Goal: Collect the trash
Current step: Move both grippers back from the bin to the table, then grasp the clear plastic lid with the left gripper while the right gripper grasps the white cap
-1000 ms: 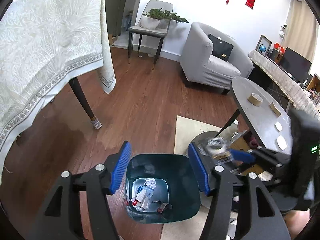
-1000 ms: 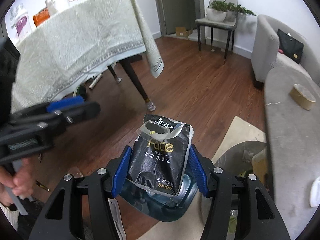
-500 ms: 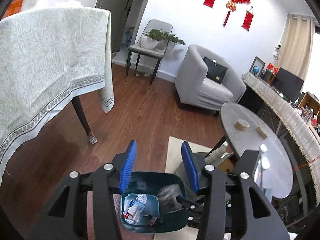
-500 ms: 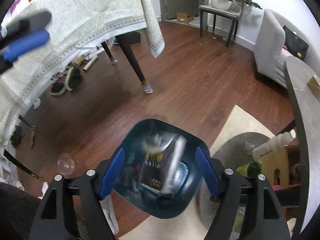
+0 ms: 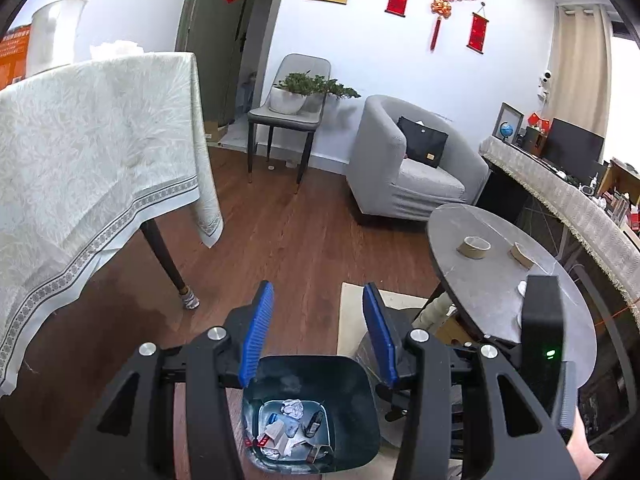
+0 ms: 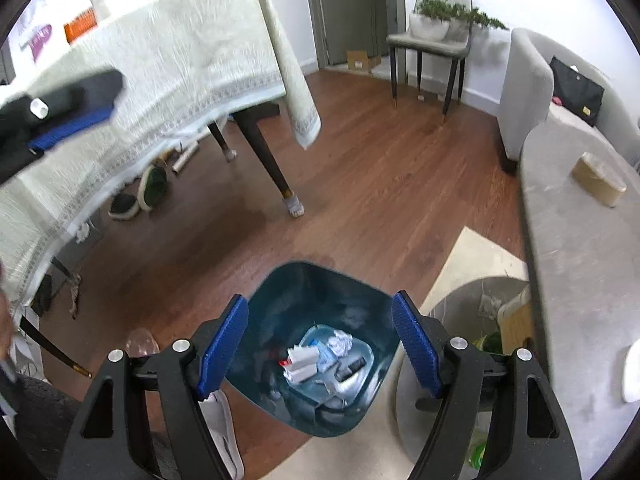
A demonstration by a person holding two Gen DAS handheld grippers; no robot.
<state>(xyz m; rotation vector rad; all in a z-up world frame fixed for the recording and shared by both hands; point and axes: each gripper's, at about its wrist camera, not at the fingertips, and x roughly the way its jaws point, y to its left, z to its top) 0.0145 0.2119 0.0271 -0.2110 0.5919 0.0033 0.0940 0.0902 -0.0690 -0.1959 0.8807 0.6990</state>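
Note:
A teal trash bin (image 5: 344, 384) stands on the wood floor below both grippers. At its bottom lie crumpled paper, small white cartons, clear plastic and a dark wrapper (image 5: 288, 428). My left gripper (image 5: 318, 332) hovers above the bin's far rim, open, with nothing between its blue pads. My right gripper (image 6: 320, 344) hangs over the same bin (image 6: 304, 292), open wide and empty, with the trash (image 6: 316, 356) visible between its pads. A blurred finger of the left gripper (image 6: 76, 122) shows at the upper left of the right wrist view.
A table with a pale cloth (image 5: 100, 152) and a dark leg (image 5: 168, 264) stands to the left. A round grey table (image 5: 492, 276) with tape rolls stands to the right, above a beige rug (image 6: 476, 256). A grey armchair (image 5: 404, 168) and a chair with a plant (image 5: 292, 112) stand behind.
The right gripper let go of the black tissue pack, which dropped into the bin, and its jaws widened. The left gripper rose and tilted up, its jaws narrower.

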